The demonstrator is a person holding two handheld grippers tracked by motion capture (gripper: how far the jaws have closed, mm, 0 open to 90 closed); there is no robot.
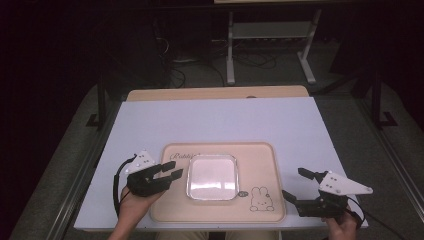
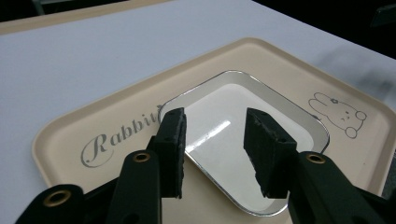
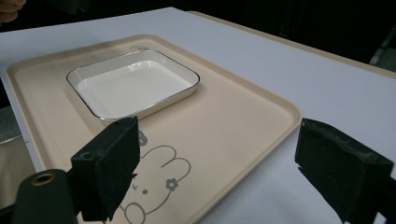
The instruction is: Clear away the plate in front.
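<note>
High view: your left gripper point(image 1: 169, 171) hung beside the white square silver-rimmed dish point(image 1: 211, 176), fingers apart, empty.
Right gripper point(image 1: 298, 186): fingers wide, idle.
Advice: you needed to clear the rim before withdrawing.

Far half of my table point(image 1: 215, 117) is bare, easy passage. Near side: beige tray point(image 1: 260, 160) w/ raised rim, white dish point(image 1: 212, 176) sitting in its left-centre. Tray's right part is flat & free. My right gripper point(image 1: 298, 186) hangs just off tray's right rim.
</note>
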